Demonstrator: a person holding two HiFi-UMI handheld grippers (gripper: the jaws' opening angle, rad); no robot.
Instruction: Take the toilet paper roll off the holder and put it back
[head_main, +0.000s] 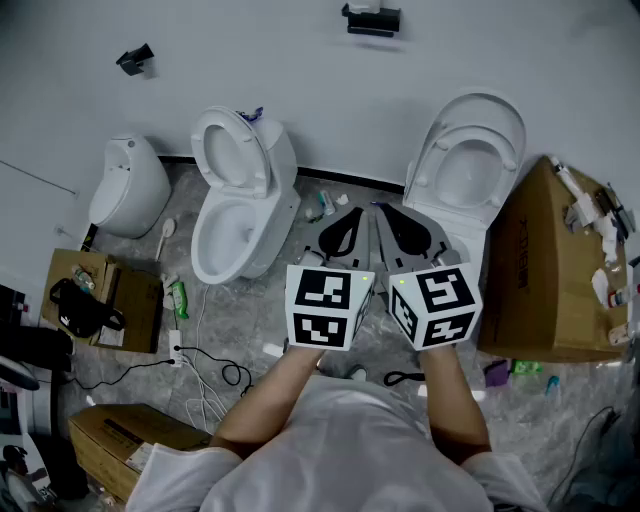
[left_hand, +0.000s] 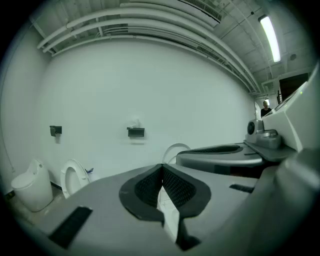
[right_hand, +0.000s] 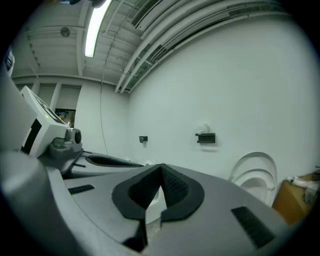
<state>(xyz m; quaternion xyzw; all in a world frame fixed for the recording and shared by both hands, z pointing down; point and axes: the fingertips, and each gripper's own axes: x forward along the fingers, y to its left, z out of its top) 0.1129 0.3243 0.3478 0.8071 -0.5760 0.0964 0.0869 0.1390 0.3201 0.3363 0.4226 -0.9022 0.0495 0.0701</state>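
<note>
Jaws of the left gripper (left_hand: 161, 167) and right gripper (right_hand: 161, 167) are pressing shut, holding nothing, side by side. Far ahead on the white wall (right_hand: 240, 90), the toilet paper roll (right_hand: 204, 128) is sitting on top of the dark holder (right_hand: 205, 138).

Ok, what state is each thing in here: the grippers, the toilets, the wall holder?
left gripper: shut, nothing between the jaws
right gripper: shut, nothing between the jaws
middle toilet: lid raised
right toilet: lid raised
wall holder: untouched, too small to tell whether it bears a roll
</note>
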